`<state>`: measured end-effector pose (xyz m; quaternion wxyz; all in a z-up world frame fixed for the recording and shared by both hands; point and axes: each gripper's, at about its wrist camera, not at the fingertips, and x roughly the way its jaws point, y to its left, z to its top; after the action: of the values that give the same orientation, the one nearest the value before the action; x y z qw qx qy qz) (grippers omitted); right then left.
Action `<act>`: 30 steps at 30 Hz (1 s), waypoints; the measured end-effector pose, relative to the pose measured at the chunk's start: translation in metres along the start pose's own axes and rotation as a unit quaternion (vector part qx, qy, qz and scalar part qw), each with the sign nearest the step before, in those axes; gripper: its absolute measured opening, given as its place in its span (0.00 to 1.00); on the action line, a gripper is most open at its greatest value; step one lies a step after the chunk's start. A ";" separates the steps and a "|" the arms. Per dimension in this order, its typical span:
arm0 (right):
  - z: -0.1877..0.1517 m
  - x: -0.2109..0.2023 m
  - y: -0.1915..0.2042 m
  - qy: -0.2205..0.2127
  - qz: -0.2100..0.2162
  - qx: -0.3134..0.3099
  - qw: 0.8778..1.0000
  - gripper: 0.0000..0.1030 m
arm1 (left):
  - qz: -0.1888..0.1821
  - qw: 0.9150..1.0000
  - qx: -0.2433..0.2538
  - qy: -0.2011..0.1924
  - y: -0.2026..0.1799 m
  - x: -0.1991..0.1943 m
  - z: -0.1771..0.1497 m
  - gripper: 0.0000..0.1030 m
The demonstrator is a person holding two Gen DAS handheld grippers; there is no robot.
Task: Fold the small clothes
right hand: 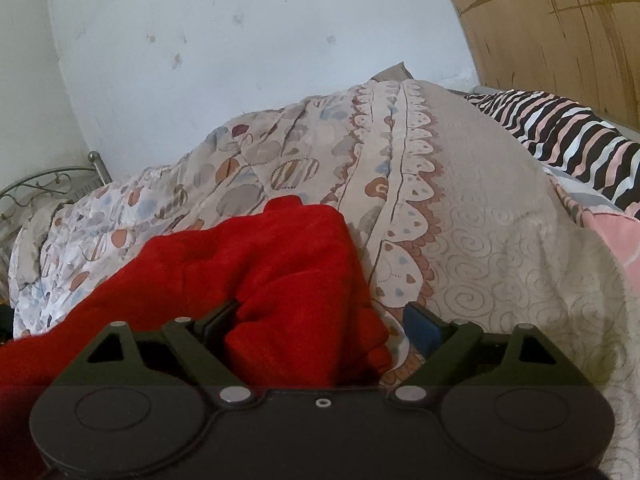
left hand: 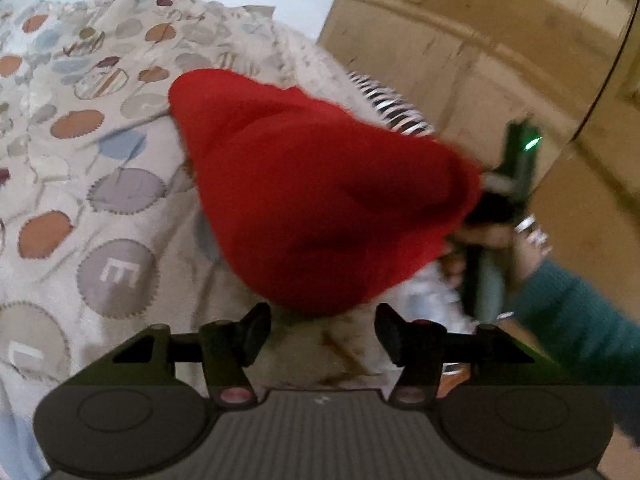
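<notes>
**Red garment bunched on the bedspread, both jaws apart**

You have a wide beige cotton bedspread (right hand: 472,208), printed with scalloped circles, hearts and swirls, rumpled across the bed. On it lies the soft red knitted garment (left hand: 320,200), heaped into a rounded, creased mound. Beyond it sits a striped black, white and pink pillow (right hand: 568,140). Your right gripper (right hand: 324,324) stands with its jaws wide apart, a fold of the red knit lying loose between them, unpinched. Your left gripper (left hand: 322,336) has its jaws apart too, just short of the mound's near edge, holding nothing.
</notes>
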<state>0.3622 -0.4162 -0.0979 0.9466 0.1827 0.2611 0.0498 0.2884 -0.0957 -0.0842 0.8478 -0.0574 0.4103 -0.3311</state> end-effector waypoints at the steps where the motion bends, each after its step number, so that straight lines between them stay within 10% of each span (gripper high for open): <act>1: 0.000 0.000 0.000 -0.001 0.000 0.001 1.000 0.86 | -0.005 1.000 -0.009 -0.005 0.000 -0.005 0.000 0.73; 12: -0.002 -0.001 0.000 -0.005 0.002 0.003 1.000 0.86 | -0.013 0.986 -0.112 -0.127 0.014 -0.053 0.043 0.98; 21: -0.002 -0.001 -0.001 -0.008 0.007 0.007 1.000 0.87 | 0.049 0.993 -0.070 -0.086 0.001 -0.002 0.076 0.99; 30: -0.008 -0.075 0.010 -0.062 0.015 -0.034 0.997 0.99 | -0.070 0.970 -0.224 -0.057 0.068 0.011 0.060 0.99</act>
<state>0.2939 -0.4188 -0.0655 0.9658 0.1568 0.1969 0.0615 0.3724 -0.0603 -0.0766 0.8101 -0.2931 0.4195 -0.2859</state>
